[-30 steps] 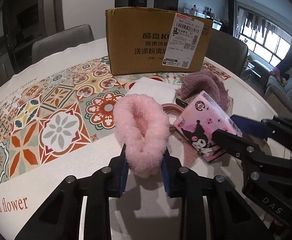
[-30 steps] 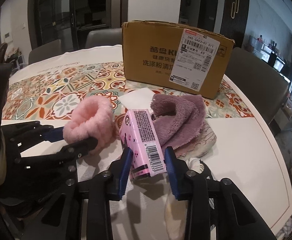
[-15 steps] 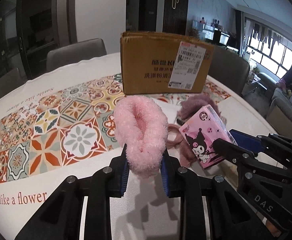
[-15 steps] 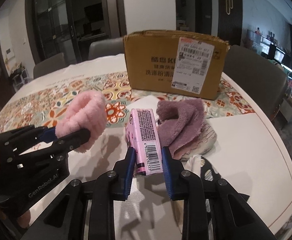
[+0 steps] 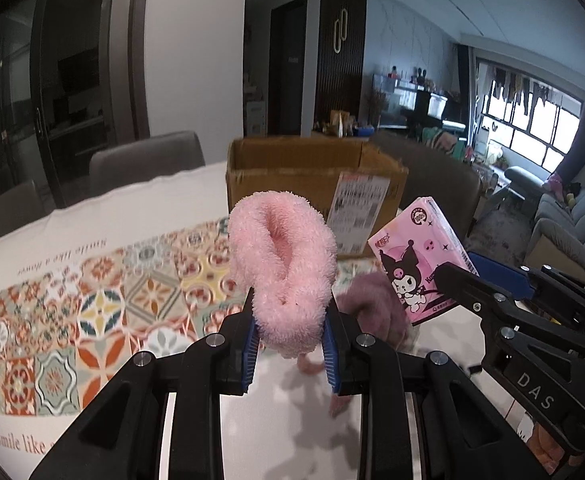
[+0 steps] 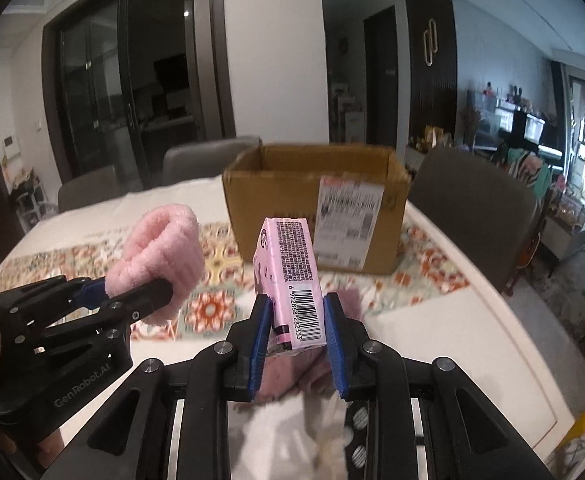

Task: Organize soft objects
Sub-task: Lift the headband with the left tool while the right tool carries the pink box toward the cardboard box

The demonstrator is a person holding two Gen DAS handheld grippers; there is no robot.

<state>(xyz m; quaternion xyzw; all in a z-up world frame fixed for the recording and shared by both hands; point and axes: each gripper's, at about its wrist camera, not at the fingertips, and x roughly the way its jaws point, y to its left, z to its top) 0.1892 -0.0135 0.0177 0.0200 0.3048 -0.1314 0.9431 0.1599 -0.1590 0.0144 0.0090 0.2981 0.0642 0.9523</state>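
My left gripper [image 5: 290, 320] is shut on a fluffy pink band [image 5: 280, 256], held up above the table. In the right wrist view the same band [image 6: 160, 240] and left gripper [image 6: 132, 292] show at the left. My right gripper [image 6: 296, 320] is shut on a pink tissue pack [image 6: 290, 264], barcode side towards the camera and also lifted. From the left wrist view the pack [image 5: 416, 256] shows its cartoon face, with the right gripper [image 5: 480, 276] beside mine. An open cardboard box [image 6: 312, 184] stands behind both. A purple towel [image 5: 372, 300] lies on the table below.
The round table has a patterned tile cloth [image 5: 92, 300] on its left half and a white rim [image 6: 492, 340] at the right. Grey chairs [image 6: 472, 200] stand around the far side. Pale cloths [image 6: 292, 420] lie under my right gripper.
Both grippers have risen off the table with the pink band and the tissue pack. The box's open top has come into view, and the purple towel stays below.
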